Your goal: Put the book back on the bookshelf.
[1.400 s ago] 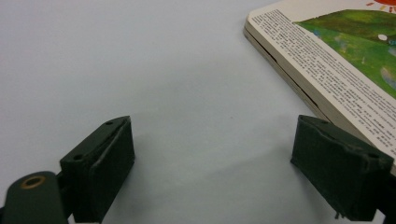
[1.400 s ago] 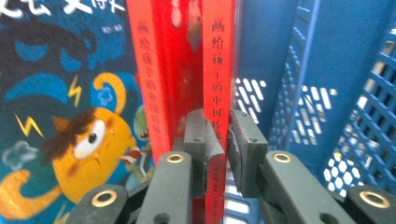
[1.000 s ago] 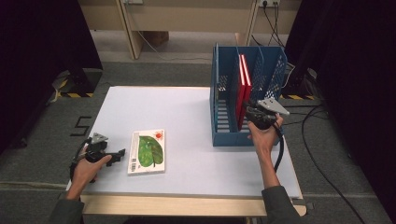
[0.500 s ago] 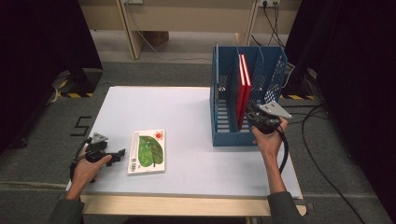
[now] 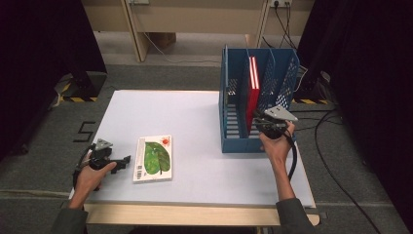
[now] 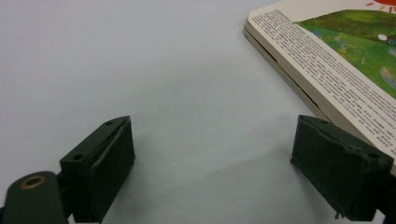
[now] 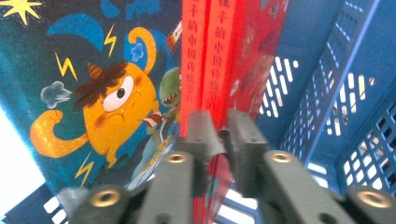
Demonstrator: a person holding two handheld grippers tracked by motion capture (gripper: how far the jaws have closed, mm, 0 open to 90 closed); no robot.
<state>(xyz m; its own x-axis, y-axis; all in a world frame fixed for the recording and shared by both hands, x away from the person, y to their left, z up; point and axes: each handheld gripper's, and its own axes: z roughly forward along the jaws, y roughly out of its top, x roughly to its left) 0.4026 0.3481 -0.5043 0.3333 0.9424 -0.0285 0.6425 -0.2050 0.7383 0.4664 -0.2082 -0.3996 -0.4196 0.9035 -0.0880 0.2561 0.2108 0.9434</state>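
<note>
- Near the front-left corner of the tabletop (image 5: pixel 204 117), your left gripper (image 5: pixel 118 162) rests with its jaws spread wide and nothing between them; the green-cover book (image 5: pixel 155 158) lies flat just beside it, one jaw close against the book's edge. Close from here and you may only nudge the book sideways, since the flat cover offers little to bite on.
- Toward the right edge, your right gripper (image 7: pixel 219 135) pinches the lower edge of the red book (image 5: pixel 253 92), its jaws having just eased a touch wider. The grip looks shallow, so the book could slip or tilt against the divider.
- The blue file rack (image 5: pixel 234 141) stands near the back-right corner; the red book is upright in a middle slot, and a cartoon-cover book (image 7: pixel 93 93) leans beside it, which a pull could drag along.
</note>
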